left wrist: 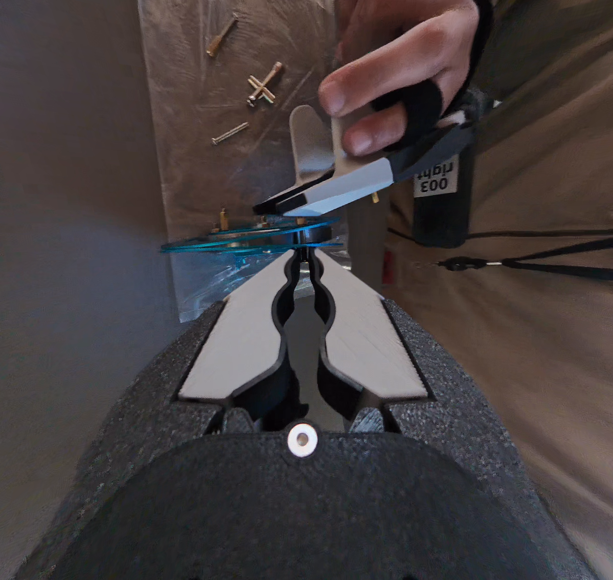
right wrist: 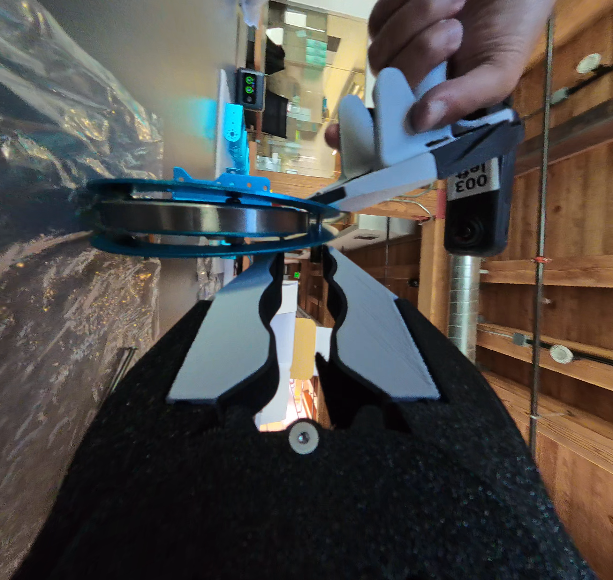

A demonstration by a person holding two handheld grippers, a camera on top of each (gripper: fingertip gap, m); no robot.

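Left claw: the left gripper had its wavy black-lined white fingers pinched on the lower rim of the stacked blue transparent disc assembly, at its 5 o'clock edge.
Right claw: the right gripper was likewise clamped on the assembly's near rim; in the left wrist view it lay along the top disc, tips together.
Assembly: two thin glossy blue plates sandwiched a polished steel ring; short brass standoffs stood at 11 o'clock.
Room: crinkled clear plastic sheet behind, strewn with loose brass screws at 12 o'clock, well apart from the discs.
Left side: plain grey surface.
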